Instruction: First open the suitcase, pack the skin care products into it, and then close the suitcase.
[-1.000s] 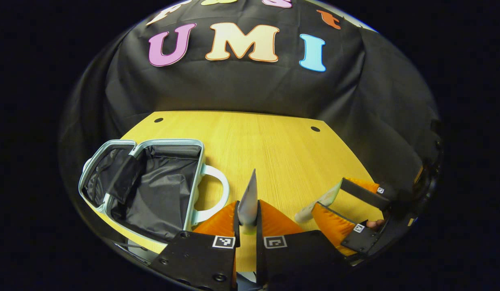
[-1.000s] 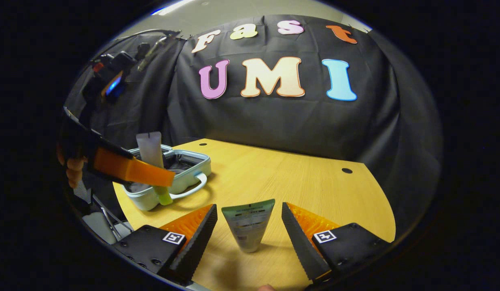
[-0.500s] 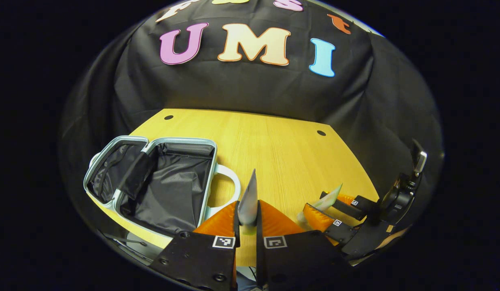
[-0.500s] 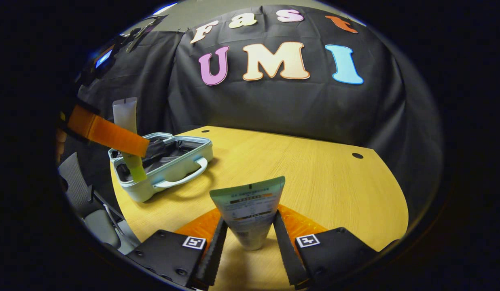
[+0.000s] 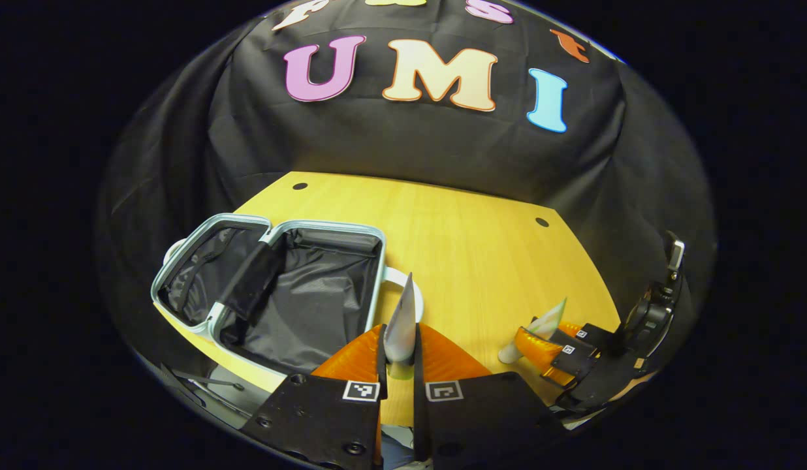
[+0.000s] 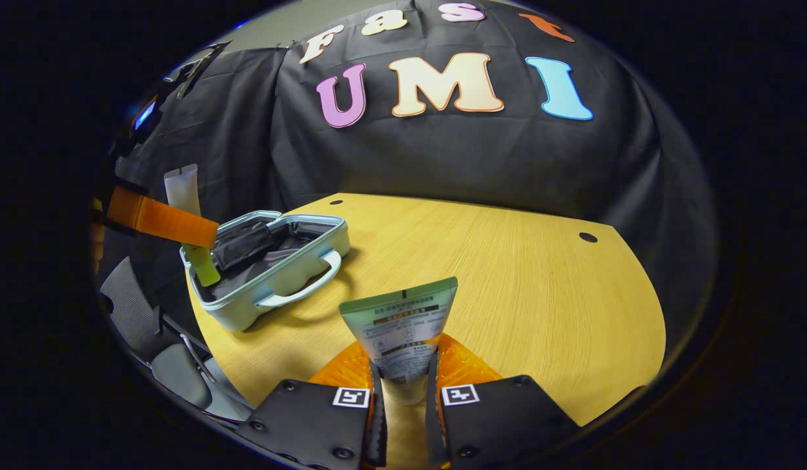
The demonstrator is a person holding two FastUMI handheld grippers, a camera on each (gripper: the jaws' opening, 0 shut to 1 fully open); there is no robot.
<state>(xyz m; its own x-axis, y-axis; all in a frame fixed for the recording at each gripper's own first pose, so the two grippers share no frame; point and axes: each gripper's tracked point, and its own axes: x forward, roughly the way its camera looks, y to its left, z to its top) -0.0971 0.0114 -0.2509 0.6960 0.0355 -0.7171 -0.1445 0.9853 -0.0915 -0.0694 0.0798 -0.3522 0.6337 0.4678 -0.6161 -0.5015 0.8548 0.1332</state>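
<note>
Now both tongs are clamped tight — the left gripper (image 5: 398, 356) pinches a pale tube (image 5: 401, 321) edge-on above the near rim of the open suitcase (image 5: 299, 294), while the right gripper (image 6: 403, 391) squeezes a green-topped tube (image 6: 401, 329) just above the wooden table (image 6: 527, 274). The suitcase lies flat at the table's left end — dark lining bared, handle (image 6: 305, 290) turned toward the table's middle.

The table (image 6: 508, 274) is pale wood with a fine straight grain and a soft sheen. The suitcase (image 5: 377, 261) ahead of the left gripper (image 5: 398, 365) has a smooth, glossy plastic shell and rim, lined with thin, creased black cloth. The tube (image 6: 403, 326) between the right gripper (image 6: 403, 398) fingers is smooth, satin plastic with a printed face.
</note>
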